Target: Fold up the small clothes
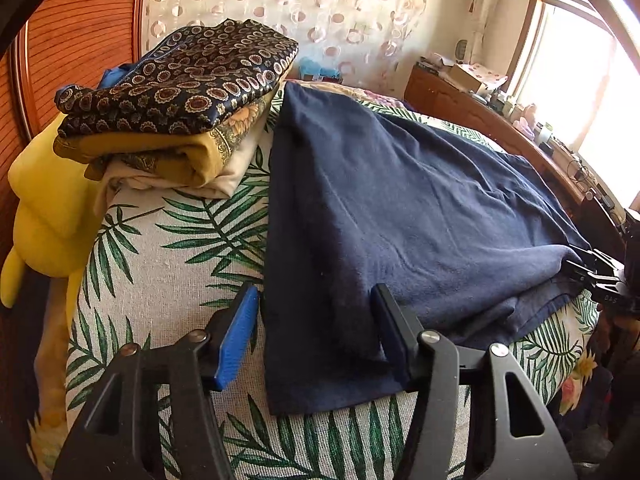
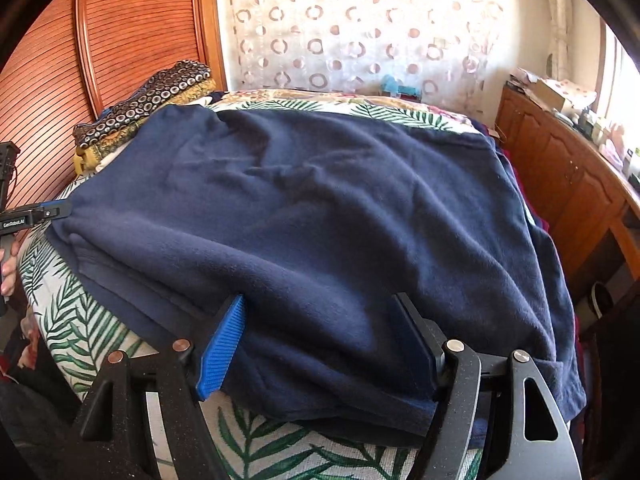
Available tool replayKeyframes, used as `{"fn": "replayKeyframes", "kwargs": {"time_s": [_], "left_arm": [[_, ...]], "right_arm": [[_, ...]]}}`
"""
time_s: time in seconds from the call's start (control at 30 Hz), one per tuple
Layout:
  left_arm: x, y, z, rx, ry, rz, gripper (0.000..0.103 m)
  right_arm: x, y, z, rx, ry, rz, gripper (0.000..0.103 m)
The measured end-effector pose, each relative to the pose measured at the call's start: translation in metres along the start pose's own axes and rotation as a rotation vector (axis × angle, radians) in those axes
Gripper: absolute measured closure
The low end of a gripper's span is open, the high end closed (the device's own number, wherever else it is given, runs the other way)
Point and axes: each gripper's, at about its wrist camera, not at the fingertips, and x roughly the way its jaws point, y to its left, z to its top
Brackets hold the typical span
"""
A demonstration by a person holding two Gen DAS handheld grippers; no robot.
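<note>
A navy blue garment (image 1: 400, 200) lies spread flat on the palm-leaf bed cover (image 1: 160, 264). In the left wrist view my left gripper (image 1: 316, 292) stands open over the garment's near left corner; the cloth lies between the fingers and the blue pad (image 1: 236, 336) sits just off its edge. My right gripper (image 2: 320, 300) is open and wide at the garment's (image 2: 320, 208) near edge, with cloth between the fingers and nothing pinched. Each gripper shows in the other's view: the right one (image 1: 600, 280) at the garment's far corner, the left one (image 2: 40, 214) at its left edge.
A stack of folded clothes (image 1: 180, 100) with a dark patterned piece on top sits at the bed's far left, beside a yellow plush toy (image 1: 48, 208). A slatted wooden door (image 2: 120, 20) stands behind. A cluttered wooden dresser (image 2: 560, 168) runs along the right under a bright window (image 1: 580, 80).
</note>
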Motion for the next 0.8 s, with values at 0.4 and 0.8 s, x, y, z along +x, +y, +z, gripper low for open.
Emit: {"fn": "replayKeyframes", "kwargs": {"time_s": [0.4,0.8], "left_arm": [[0.001,-0.02,0.0,0.082,0.01,-0.007,0.093],[-0.042,-0.062,0.044,0.114,-0.136,-0.119,0.094]], "right_arm": [[-0.001,0.013,-0.009,-0.02,-0.033,-0.03,0.017],[-0.02,-0.008,-0.017,0.031,-0.029,0.0,0.017]]}}
